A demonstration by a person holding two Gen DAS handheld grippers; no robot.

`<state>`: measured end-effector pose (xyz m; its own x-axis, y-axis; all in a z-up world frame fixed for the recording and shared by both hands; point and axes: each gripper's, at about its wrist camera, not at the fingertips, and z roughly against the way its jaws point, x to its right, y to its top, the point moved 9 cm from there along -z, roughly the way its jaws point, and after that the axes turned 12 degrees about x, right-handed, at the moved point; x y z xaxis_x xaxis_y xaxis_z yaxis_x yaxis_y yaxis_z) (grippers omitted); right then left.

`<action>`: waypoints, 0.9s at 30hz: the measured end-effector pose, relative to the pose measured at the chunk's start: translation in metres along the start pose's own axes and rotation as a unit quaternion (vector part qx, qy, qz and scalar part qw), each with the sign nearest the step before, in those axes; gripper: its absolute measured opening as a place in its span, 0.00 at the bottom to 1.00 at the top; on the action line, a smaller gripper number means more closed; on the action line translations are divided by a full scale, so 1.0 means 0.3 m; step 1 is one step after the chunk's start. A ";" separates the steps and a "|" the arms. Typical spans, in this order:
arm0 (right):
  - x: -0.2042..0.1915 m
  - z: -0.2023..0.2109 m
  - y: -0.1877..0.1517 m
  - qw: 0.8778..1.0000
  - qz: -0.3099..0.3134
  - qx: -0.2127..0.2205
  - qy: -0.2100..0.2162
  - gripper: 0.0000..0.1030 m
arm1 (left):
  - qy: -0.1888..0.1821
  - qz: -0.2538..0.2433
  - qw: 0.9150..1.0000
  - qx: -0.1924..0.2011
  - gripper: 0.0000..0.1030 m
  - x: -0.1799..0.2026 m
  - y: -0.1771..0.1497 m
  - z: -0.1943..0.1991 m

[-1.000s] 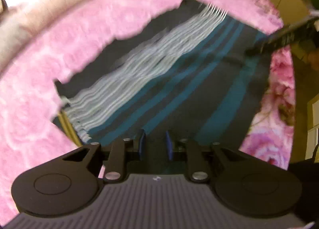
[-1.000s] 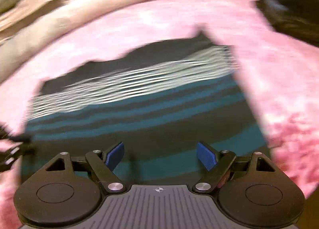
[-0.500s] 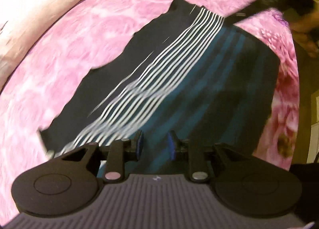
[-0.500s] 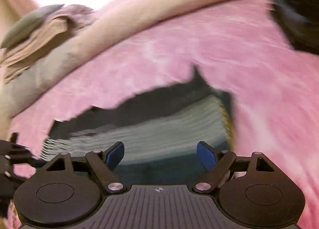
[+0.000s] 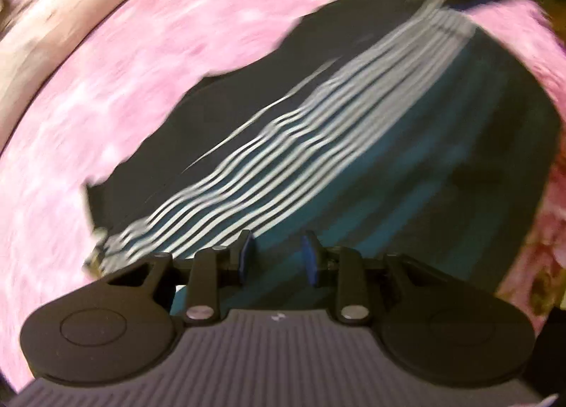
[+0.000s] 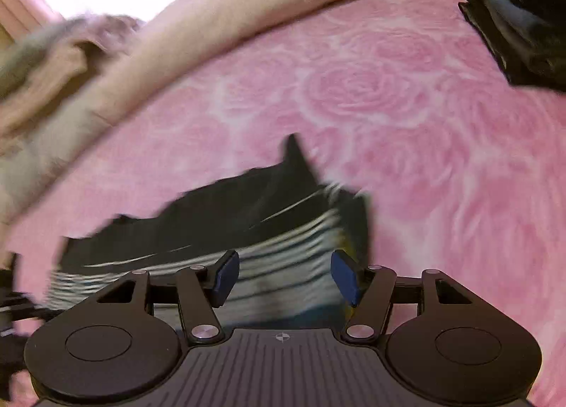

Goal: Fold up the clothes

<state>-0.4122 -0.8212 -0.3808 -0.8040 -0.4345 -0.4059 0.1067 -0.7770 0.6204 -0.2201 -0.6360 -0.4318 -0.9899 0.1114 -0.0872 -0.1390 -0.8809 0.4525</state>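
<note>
Striped clothing lies spread flat on a bed covered by a pink rose-print blanket. The garment is black along its far side, carries a band of thin white stripes through the middle, and has broad teal stripes on the side nearest the cameras. Both views are blurred by motion.

From the left wrist view, the left gripper sits low over the garment's near part, its blue-padded fingers drawn close with a narrow gap between them. No cloth shows between the pads; it is unclenched and holds nothing. The garment's far edge is ragged and stepped, ending in a pointed corner at upper right, and a short left edge lies just beyond the left finger. Wide pink blanket lies open past the far edge and to the left.

From the right wrist view, the right gripper hovers over the striped part close to the garment's right-hand edge, fingers spread wide, released. That edge runs just beyond the right finger. Bare blanket stretches to the right and ahead. A stack of dark folded clothes sits well apart at upper right. A beige quilt runs along the far side of the bed, with crumpled beige fabric heaped at its left end.
</note>
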 end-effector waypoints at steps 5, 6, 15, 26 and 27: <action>-0.025 0.108 -0.268 0.999 -0.012 -0.035 -0.005 0.59 | -0.016 0.003 1.000 -0.002 0.28 -0.029 -0.048 -0.023; -0.020 0.128 -0.278 1.000 -0.013 -0.021 -0.008 0.59 | -0.020 -0.003 1.000 -0.001 0.28 -0.028 -0.050 -0.023; -0.339 0.216 -0.294 0.994 0.103 -0.016 -0.023 0.92 | -0.044 -0.068 0.996 0.029 0.28 -0.179 -0.209 0.186; -1.080 0.124 -0.757 0.934 0.333 -0.088 0.092 0.92 | -0.049 -0.454 0.878 0.144 0.55 -0.296 -0.459 0.284; -1.108 0.105 -0.802 0.919 0.372 -0.093 0.091 0.92 | -0.052 -0.474 0.865 0.155 0.56 -0.299 -0.471 0.276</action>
<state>-0.1890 -0.4754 -0.3738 -0.3586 -0.9329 -0.0315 0.6992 -0.2908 0.6531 -0.1139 -0.4834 -0.4143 -0.4218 0.7717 -0.4759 -0.8741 -0.2068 0.4394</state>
